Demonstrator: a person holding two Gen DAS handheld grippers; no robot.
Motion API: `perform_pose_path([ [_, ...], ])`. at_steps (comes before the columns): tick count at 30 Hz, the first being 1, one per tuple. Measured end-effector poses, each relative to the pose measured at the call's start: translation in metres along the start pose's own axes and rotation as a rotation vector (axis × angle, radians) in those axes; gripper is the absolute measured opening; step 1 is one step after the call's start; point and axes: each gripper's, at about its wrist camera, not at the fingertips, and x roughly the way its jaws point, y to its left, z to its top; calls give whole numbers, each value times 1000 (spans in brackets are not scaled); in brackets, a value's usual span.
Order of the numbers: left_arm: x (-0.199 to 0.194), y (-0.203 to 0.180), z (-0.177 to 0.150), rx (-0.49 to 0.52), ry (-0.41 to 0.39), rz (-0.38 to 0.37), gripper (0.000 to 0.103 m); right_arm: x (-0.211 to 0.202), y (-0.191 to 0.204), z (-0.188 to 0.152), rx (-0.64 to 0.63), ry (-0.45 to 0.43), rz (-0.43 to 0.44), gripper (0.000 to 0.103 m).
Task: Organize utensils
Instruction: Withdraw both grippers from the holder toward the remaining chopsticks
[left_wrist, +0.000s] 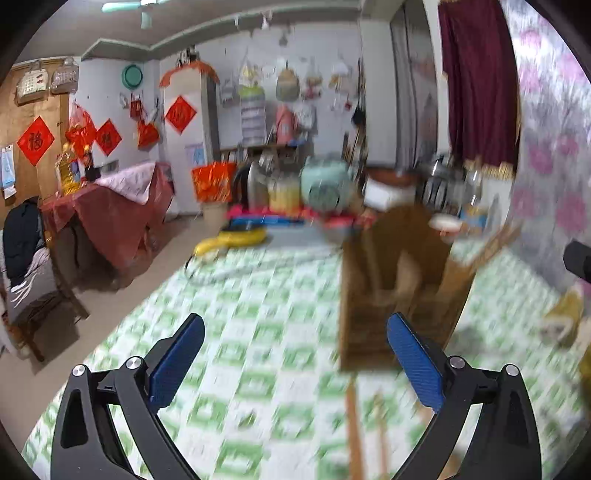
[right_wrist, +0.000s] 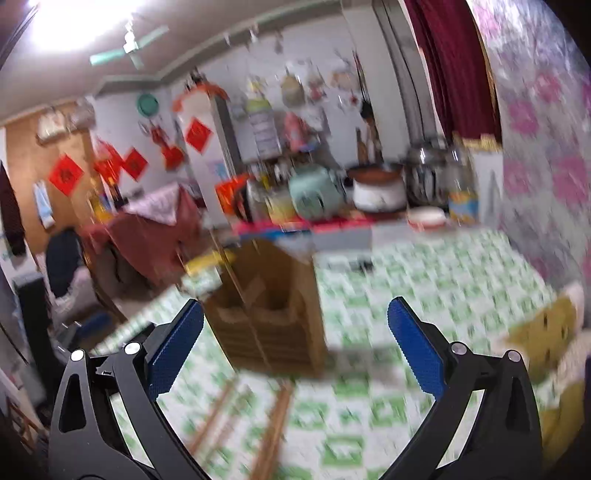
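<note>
Hovering over the green-checked cloth (left_wrist: 258, 332), the left gripper (left_wrist: 295, 343) stands wide with nothing between its pads. A wooden holder (left_wrist: 388, 288) stands just ahead of its right finger, blurred. Wooden sticks (left_wrist: 354, 435), probably chopsticks, lie on the cloth near that finger. The right gripper (right_wrist: 295, 332) is spread wide too, empty, with the holder (right_wrist: 273, 314) ahead between its fingers and sticks (right_wrist: 273, 428) lying below them.
</note>
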Motion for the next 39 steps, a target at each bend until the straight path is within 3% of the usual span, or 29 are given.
perform_pose_path([
  [4,8,10,-25,9,97,1,97,28,-15,-36,17,191,-37,96],
  [8,2,12,-35,24,100,16,97,33,-13,-57,-10,263,-34,96],
  [15,-8,4,-50,77,99,48,97,27,5,-82,-121,291,-83,96],
  [31,-14,6,-53,73,84,103,97,19,6,-95,-111,324,-74,96],
  [39,-9,4,-59,89,130,73,97,11,4,-102,-107,324,-77,96],
])
